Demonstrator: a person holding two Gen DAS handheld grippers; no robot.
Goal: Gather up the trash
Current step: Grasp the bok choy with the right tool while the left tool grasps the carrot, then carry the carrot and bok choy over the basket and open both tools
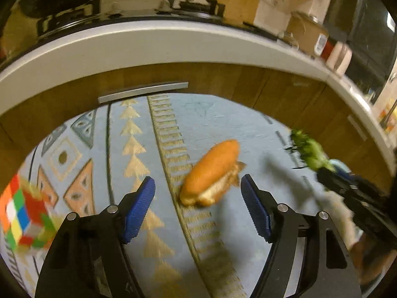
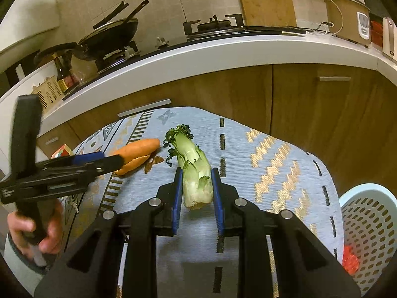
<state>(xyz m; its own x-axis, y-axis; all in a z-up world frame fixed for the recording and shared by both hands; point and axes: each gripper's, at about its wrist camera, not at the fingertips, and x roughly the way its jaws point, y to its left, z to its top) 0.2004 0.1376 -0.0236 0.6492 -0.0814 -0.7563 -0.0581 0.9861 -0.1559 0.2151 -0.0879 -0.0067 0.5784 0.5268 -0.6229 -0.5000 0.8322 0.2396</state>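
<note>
Warm, dim indoor light colours both views, and the fisheye lens bends the countertop (image 2: 223,47) into an arc with black corners. The left wrist view is smeared by motion blur; the right wrist view stays sharp, with soft shadows on the cloth (image 2: 273,173).

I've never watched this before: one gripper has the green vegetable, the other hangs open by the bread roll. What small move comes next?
Probably the left gripper eases forward and closes on the bread roll: its jaws are open, the roll lies just ahead on the cloth. The right gripper already clamps the vegetable stalk.
</note>
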